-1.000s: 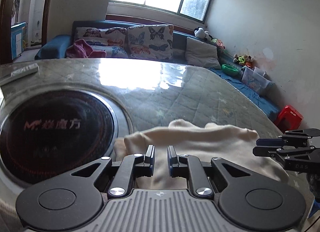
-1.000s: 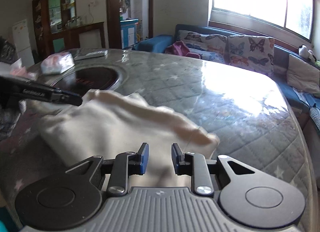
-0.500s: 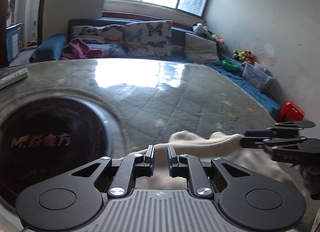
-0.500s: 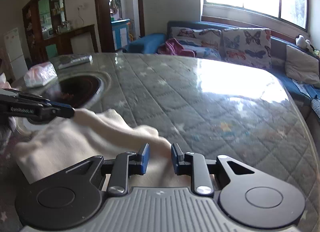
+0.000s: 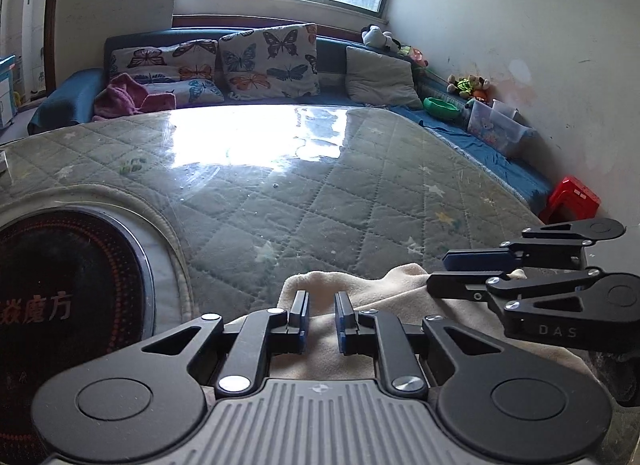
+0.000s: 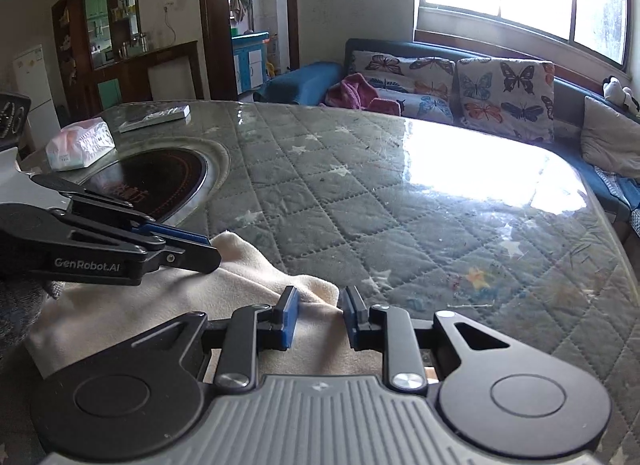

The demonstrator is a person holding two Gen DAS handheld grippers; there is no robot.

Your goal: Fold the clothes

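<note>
A cream garment (image 5: pixel 372 289) (image 6: pixel 244 277) lies bunched at the near edge of the quilt-covered table (image 5: pixel 320 185). My left gripper (image 5: pixel 322 297) is shut on a fold of its far edge, and cloth bulges up between the pads. In the right wrist view that left gripper (image 6: pixel 212 251) shows from the side, clamped on the garment's left corner. My right gripper (image 6: pixel 319 293) is shut on the garment's right corner. From the left wrist view the right gripper (image 5: pixel 438 273) comes in from the right, with cloth between its jaws. The garment's near part is hidden under both grippers.
A round black cooktop (image 5: pixel 60 305) (image 6: pixel 152 181) is set into the table on the left. A tissue pack (image 6: pixel 80 145) and a flat remote (image 6: pixel 156 117) lie beyond it. A blue sofa with butterfly cushions (image 5: pixel 264 61) runs along the far side; a red stool (image 5: pixel 572 201) stands at the right.
Both grippers have drawn back toward the near table edge, taking the garment's far edge with them. Far less cloth shows ahead of the fingers, and more bare quilted table shows beyond it.
</note>
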